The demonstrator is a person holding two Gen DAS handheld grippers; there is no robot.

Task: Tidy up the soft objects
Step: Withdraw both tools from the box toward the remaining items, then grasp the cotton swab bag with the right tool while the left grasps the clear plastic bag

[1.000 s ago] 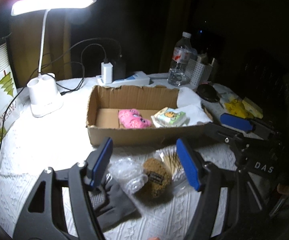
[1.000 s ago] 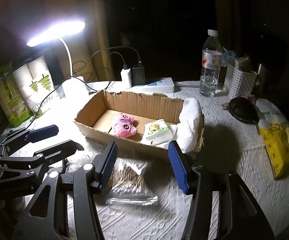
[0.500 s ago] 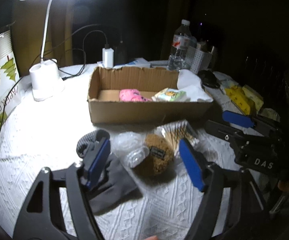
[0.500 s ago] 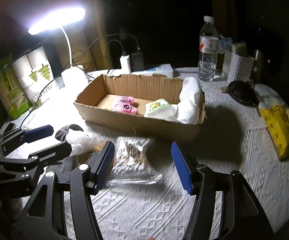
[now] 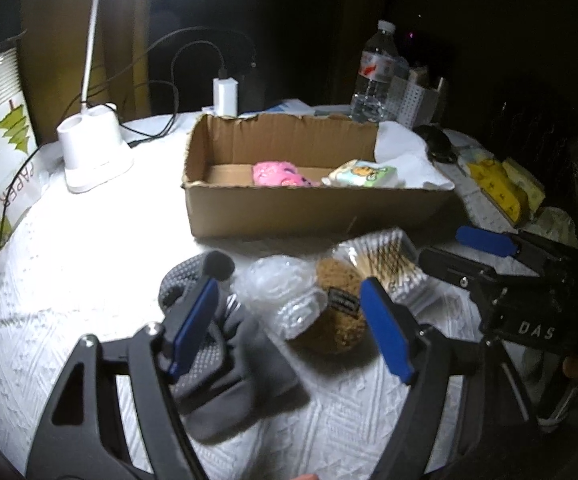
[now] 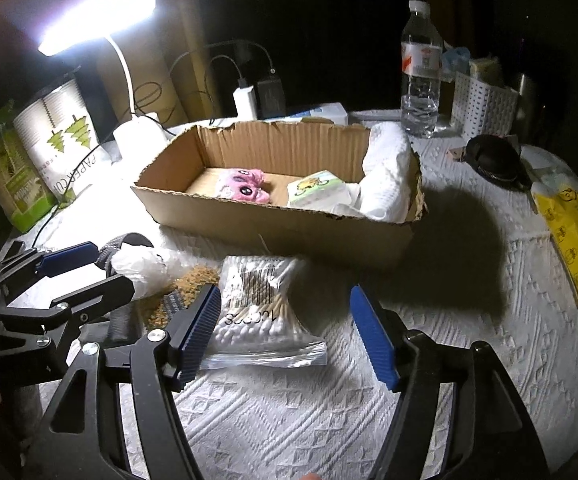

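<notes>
A table under a white textured cloth (image 6: 429, 340) fills both views. At centre sits an open cardboard box (image 6: 289, 232). Just in front of it, toward the lower left, lie a clear bag of cotton swabs (image 6: 261, 312), a brown sponge-like pad (image 5: 339, 312), a crumpled clear plastic wrap (image 5: 285, 292) and a grey glove (image 5: 225, 360) (these four crowd together, partly overlapping). At upper left stands a white desk lamp (image 5: 89, 152) beside a paper-cup pack (image 6: 61, 140). A water bottle (image 6: 421, 72), white perforated basket (image 6: 481, 108), dark pouch (image 6: 493, 156) and yellow packet (image 6: 573, 232) occupy the right side.
</notes>
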